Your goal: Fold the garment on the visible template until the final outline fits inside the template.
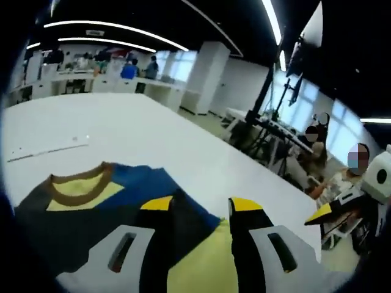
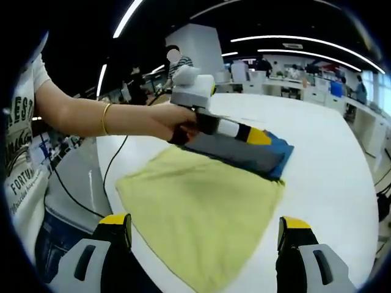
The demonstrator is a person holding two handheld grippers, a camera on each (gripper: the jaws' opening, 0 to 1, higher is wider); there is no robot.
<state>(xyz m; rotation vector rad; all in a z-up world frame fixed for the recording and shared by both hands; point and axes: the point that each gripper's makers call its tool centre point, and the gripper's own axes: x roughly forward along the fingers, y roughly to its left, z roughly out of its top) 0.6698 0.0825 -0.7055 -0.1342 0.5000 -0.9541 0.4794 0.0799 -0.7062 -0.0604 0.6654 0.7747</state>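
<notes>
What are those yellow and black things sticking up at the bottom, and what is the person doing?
They are the jaws of two grippers, pinching tools a person holds, one in each hand. A small camera rides on each, so each picture looks forward along its own jaws.

In the right gripper view, the right gripper is open above a yellow and blue garment lying on a white table. You can also see the person's hand holding the left gripper down by the garment's folded grey and blue end; its jaws are too hidden to judge.

The left gripper view looks along that gripper's own jaws at the same garment, towards its brown collar.
</notes>
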